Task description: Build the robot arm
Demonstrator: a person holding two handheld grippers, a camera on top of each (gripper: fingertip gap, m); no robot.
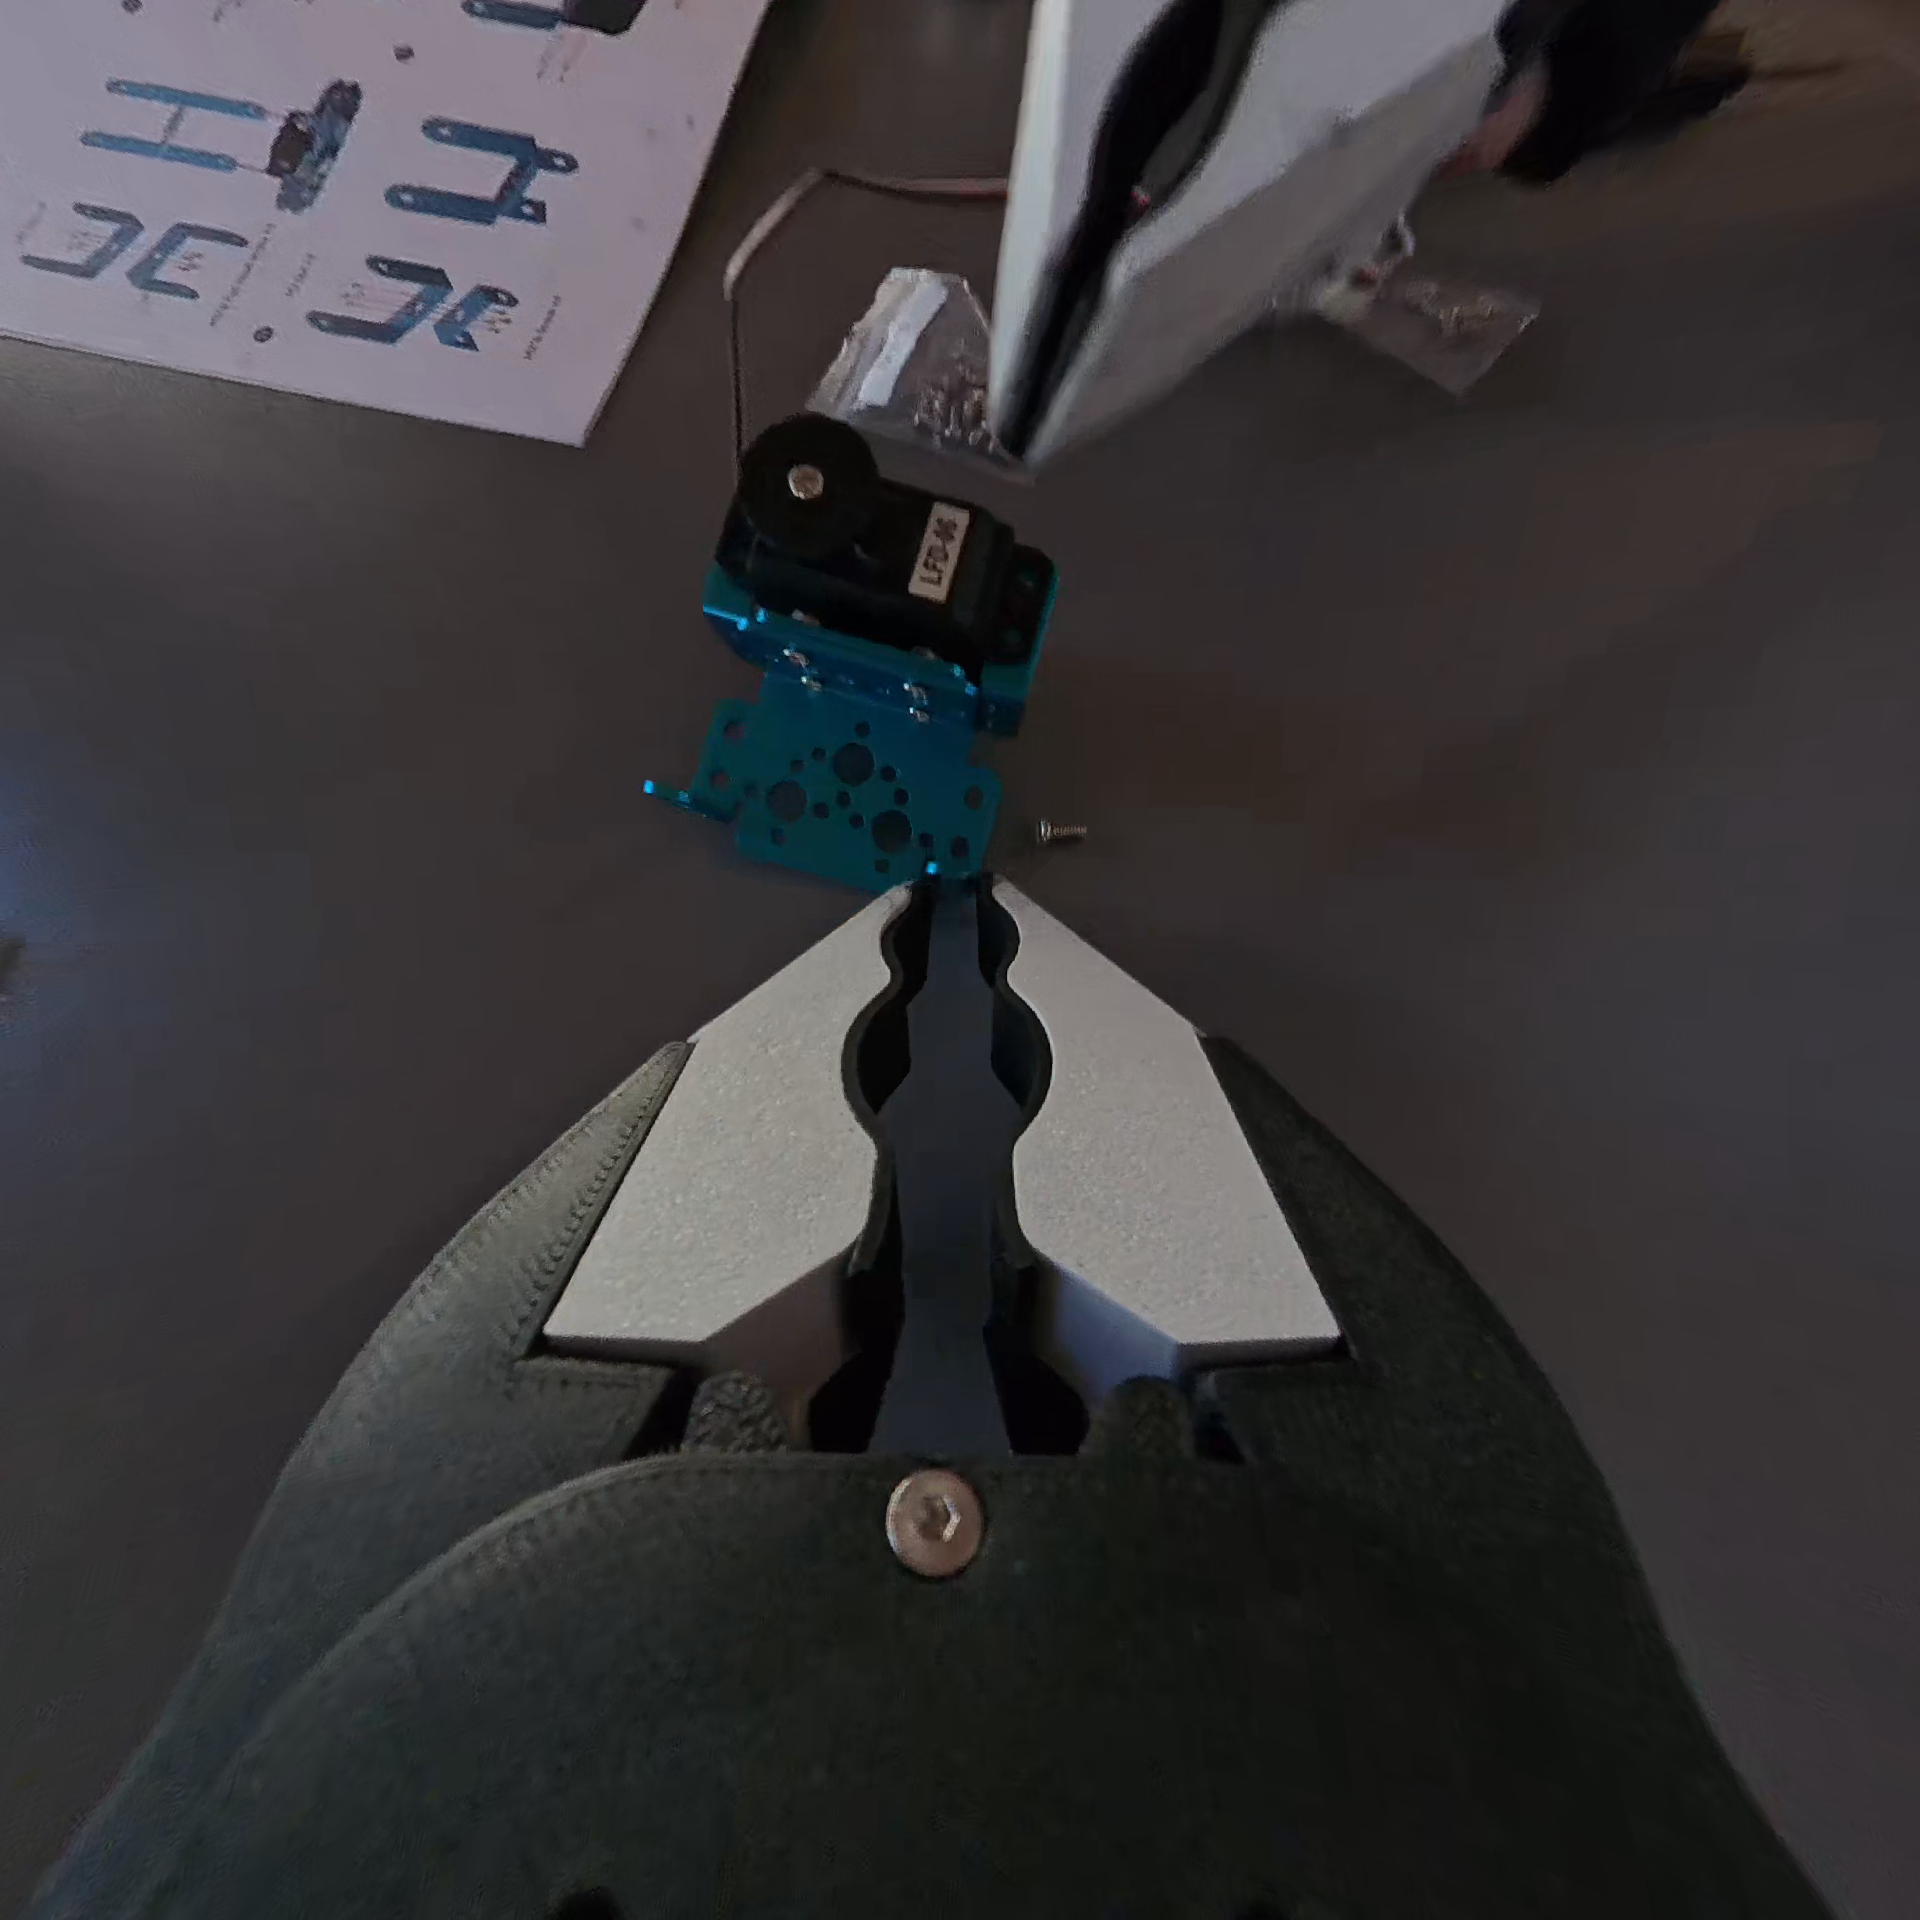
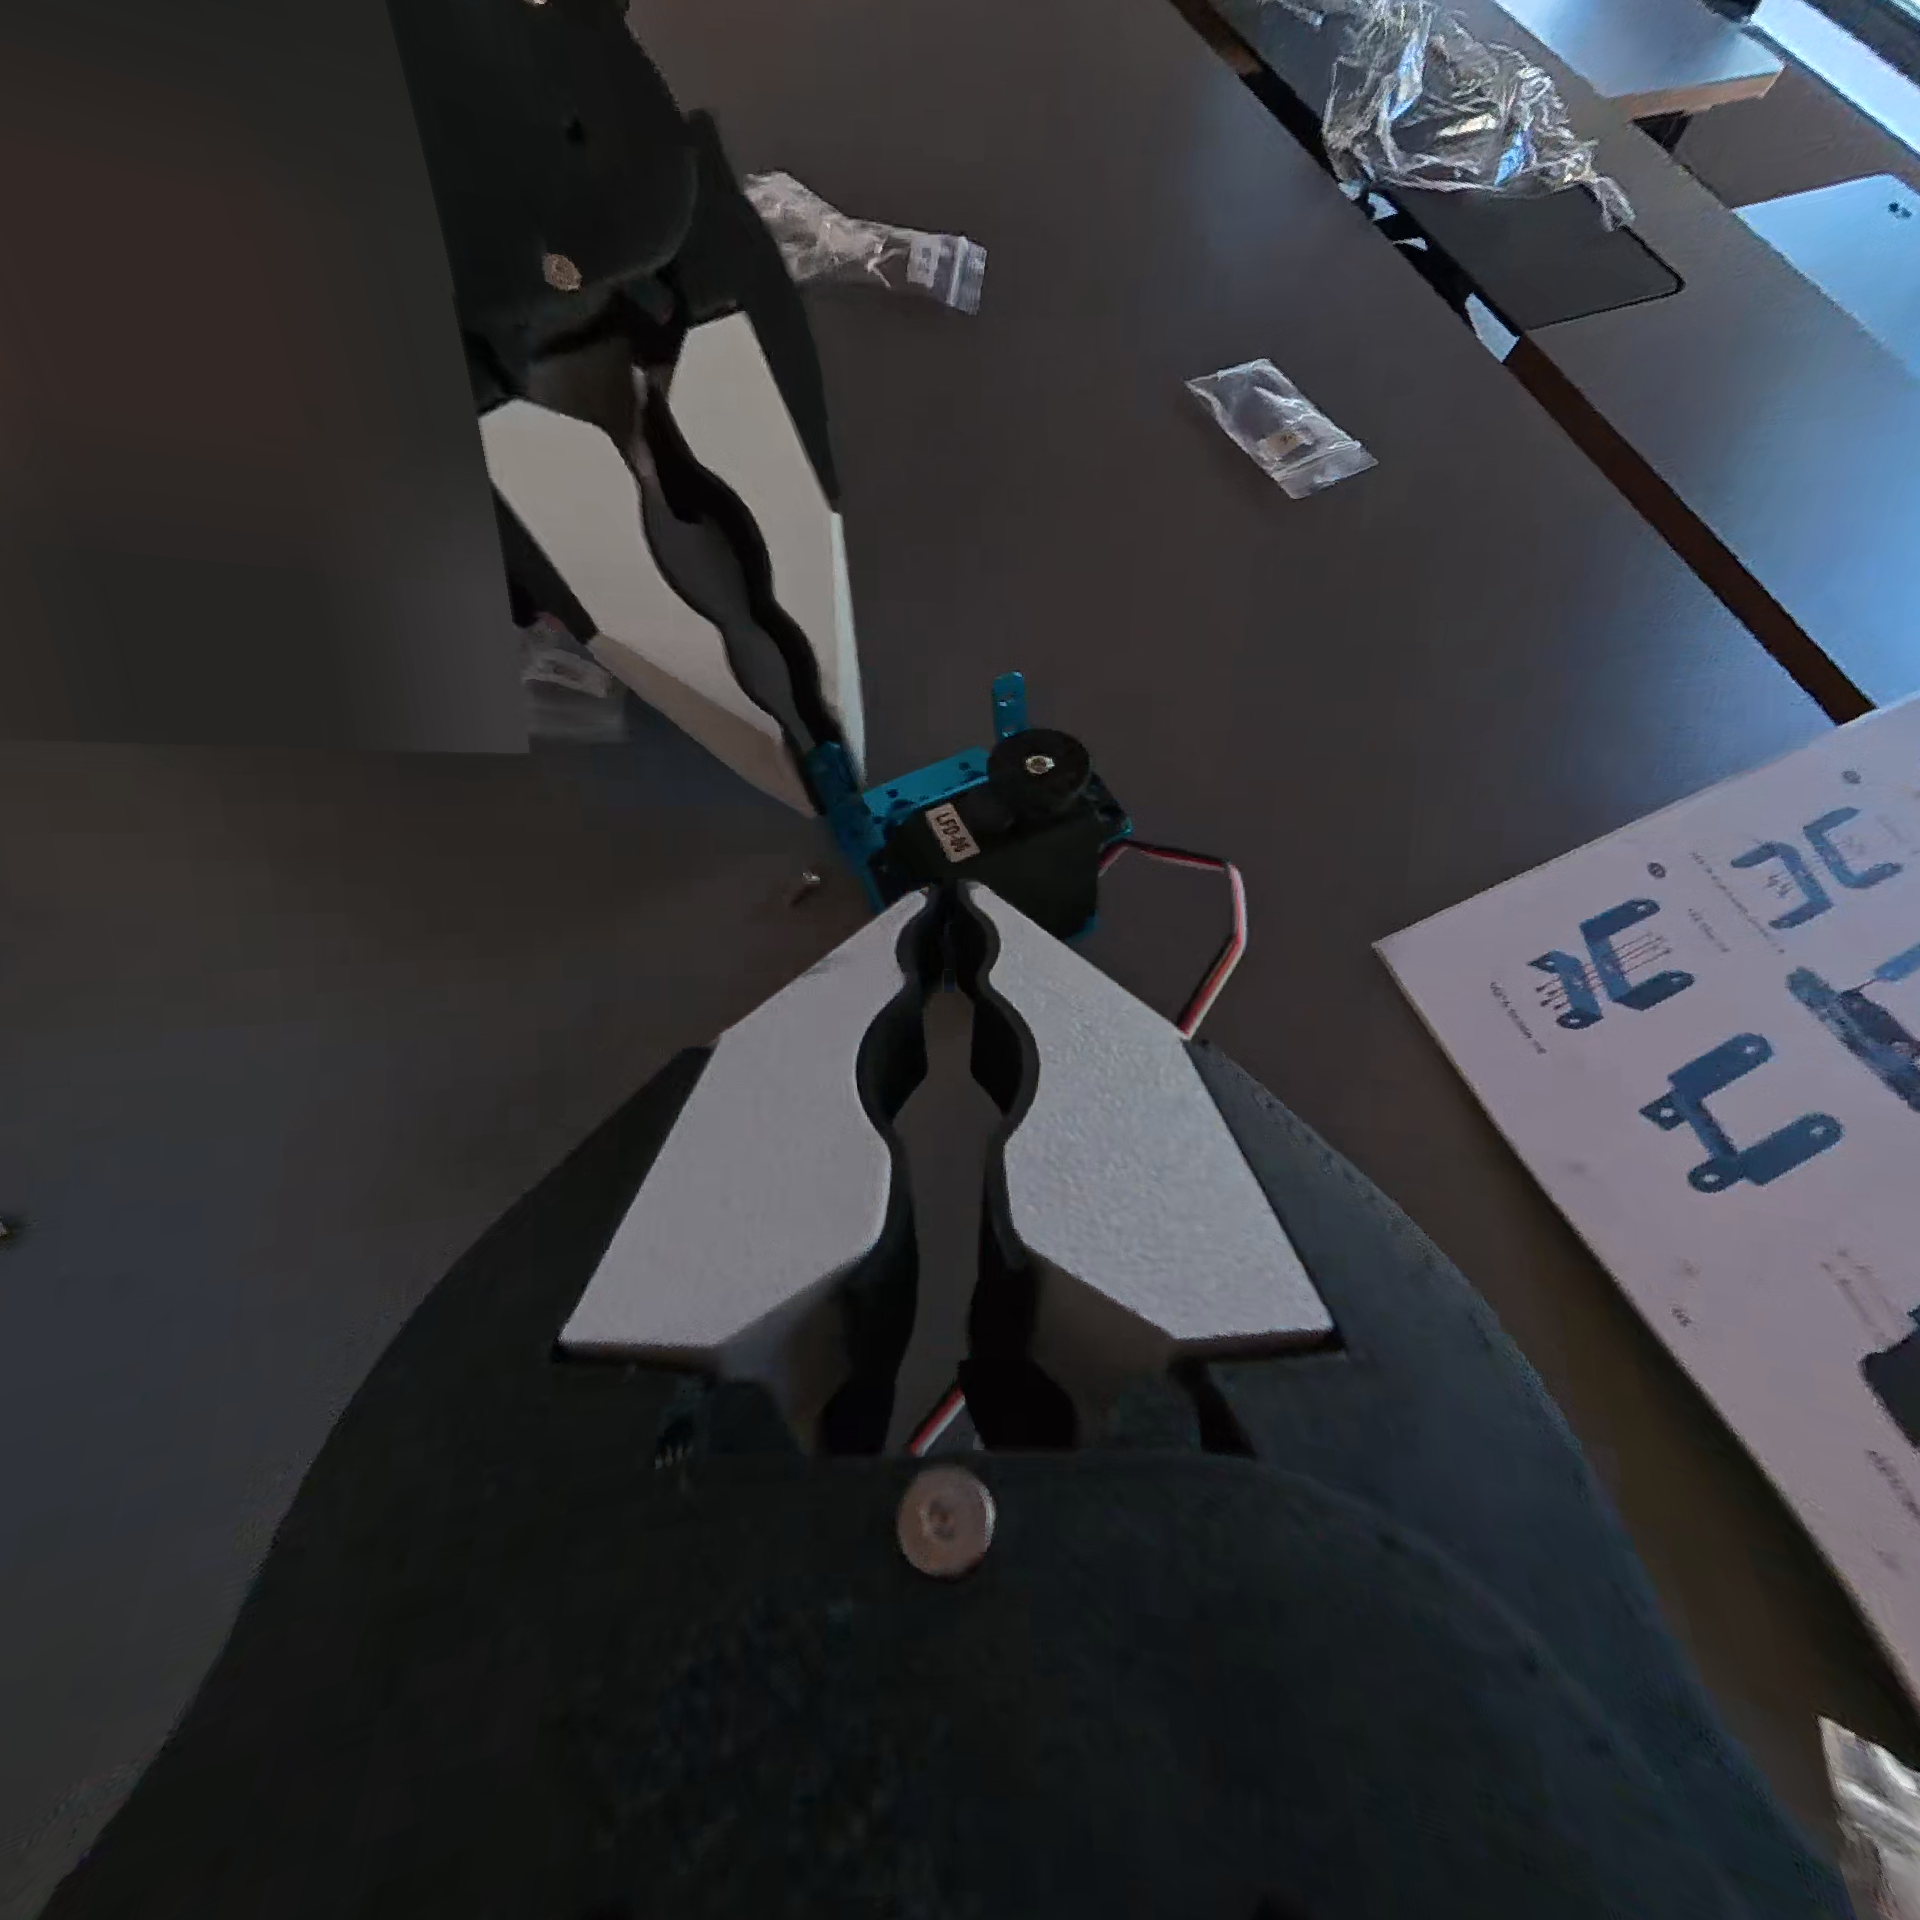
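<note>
We work on a wide dark grey table point(image 1: 1455, 935). A big white paper sheet with blue part drawings point(image 1: 343, 197) lies near. In the middle sits the shiny blue metal bracket with round holes point(image 1: 862, 790), with the small black motor box point(image 1: 883, 551) fixed on it. Our left gripper point(image 1: 951, 883) pinches the bracket's near edge with narrow jaws. Our right gripper point(image 2: 948, 902) is nearly closed at the motor end; we cannot tell if it grips. We should hold steady. A tiny silver screw point(image 1: 1062, 829) lies just beside.
</note>
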